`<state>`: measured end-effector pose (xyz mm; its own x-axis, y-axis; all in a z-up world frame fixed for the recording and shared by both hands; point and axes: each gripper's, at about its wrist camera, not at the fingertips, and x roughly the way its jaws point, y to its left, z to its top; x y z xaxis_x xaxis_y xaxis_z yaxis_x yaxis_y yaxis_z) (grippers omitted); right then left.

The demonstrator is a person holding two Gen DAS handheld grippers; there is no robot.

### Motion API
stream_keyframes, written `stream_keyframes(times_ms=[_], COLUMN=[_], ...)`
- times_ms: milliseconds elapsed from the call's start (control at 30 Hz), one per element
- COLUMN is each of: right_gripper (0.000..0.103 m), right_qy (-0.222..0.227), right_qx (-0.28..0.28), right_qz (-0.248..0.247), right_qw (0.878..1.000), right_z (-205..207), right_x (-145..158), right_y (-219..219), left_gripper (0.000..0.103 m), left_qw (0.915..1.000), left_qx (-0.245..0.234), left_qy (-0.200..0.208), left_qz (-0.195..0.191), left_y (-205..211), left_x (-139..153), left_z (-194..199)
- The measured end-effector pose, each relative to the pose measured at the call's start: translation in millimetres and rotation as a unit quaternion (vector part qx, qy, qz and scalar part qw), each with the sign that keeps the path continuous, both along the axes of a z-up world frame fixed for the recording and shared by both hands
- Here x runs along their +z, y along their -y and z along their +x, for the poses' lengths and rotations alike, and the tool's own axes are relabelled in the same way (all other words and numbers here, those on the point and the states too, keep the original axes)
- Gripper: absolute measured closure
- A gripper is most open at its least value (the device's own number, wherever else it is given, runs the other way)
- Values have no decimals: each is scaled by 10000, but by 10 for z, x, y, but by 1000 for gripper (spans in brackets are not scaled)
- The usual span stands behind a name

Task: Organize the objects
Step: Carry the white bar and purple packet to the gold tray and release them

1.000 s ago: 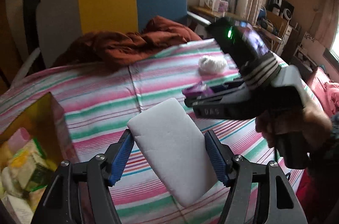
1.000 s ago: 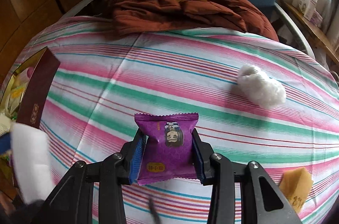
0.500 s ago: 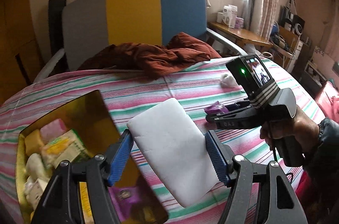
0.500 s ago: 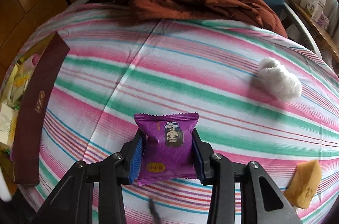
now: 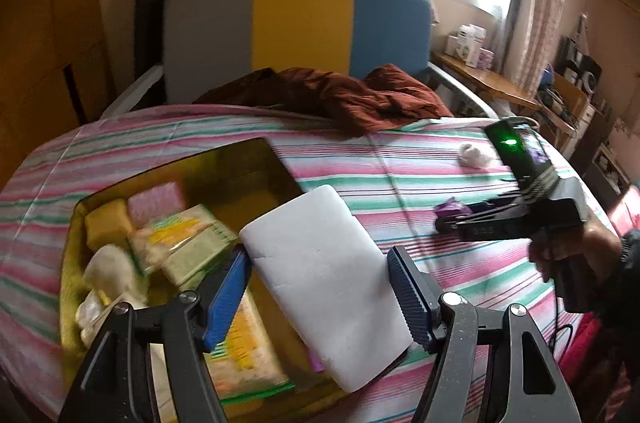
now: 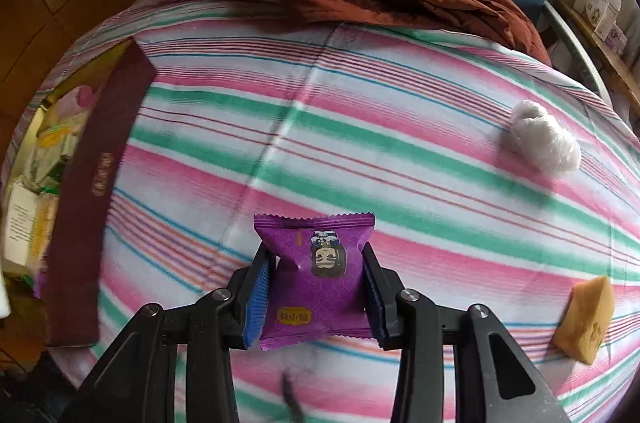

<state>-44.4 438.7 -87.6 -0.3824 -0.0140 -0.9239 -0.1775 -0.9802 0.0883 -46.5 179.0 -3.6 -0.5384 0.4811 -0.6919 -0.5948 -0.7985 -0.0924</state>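
On the bed: a striped sheet (image 6: 360,127) covers it all, and the loose things lie on it because they are waiting to be tidied away.
Brown cloth (image 5: 360,99): it lies bunched up at the far end, by the grey, yellow and blue board, well apart from the tidy-up things.
Box (image 5: 276,159): it sits open on the sheet at the left side so things can go in from above. It already has packs and soft blocks inside, so I think this is the place where things go.
White block (image 5: 324,259): it is held up in the air, tilted, over the near right corner of the box. I think it goes in next.
Left gripper (image 5: 320,287): its two blue fingers (image 5: 230,293) are wide apart but press on both sides of the white block, so it holds.
Purple snack bag (image 6: 316,271): it is held above the sheet, well to the right of the box, maybe waiting its turn.
Right gripper (image 6: 316,287): its fingers (image 6: 260,287) are squeezed on the bag's two sides, and the bag crinkles a bit.
White fluffy ball (image 6: 546,139): it lies alone on the sheet at the far right, not picked up yet.
Yellow wedge (image 6: 584,319): it lies near the right edge, apart from both grippers.
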Motion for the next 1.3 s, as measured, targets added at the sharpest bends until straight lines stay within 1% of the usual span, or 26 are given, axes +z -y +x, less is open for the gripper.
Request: stream_keyframes(times_ms=[200,400,500,600,667,833,933,1200,1300], right_gripper=[62,62,62,62,62,62,62,62,59], right_qy=[-257,-730,-915,-989,-1000,-1004,-1016,-1080,-1085], right_qx=[269,697,893,990,922,694,650,521,492], right_qz=[-224,-539,-716,-803,-878,-998,-1008,-1089,-1127], right_qw=[9991,9934,9892,9869,9868,9875,9876,9868,9865], right_z=[0,12,-79,-131,-192,-301,-314,-363,-393], right_x=[242,608,684,732,729,721,714,726,736], right_y=[396,914,1187,1413,1474,1512,1516,1532,1552], left_gripper=[33,33,33,33,33,33,33,30,29], left_qw=[9991,9967,9951,9937,9930,9925,9921,9930,9933], left_qx=[403,767,912,999,1000,980,986,972,956], left_qy=[102,171,199,287,365,352,369,364,362], left_qz=[65,214,321,427,517,645,679,555,536], left_y=[406,838,1034,1154,1184,1128,1096,998,989], left_x=[-60,-76,-88,-110,-108,-57,-48,-103,-122], left_z=[-87,-130,-136,-180,-214,-316,-390,-474,-477])
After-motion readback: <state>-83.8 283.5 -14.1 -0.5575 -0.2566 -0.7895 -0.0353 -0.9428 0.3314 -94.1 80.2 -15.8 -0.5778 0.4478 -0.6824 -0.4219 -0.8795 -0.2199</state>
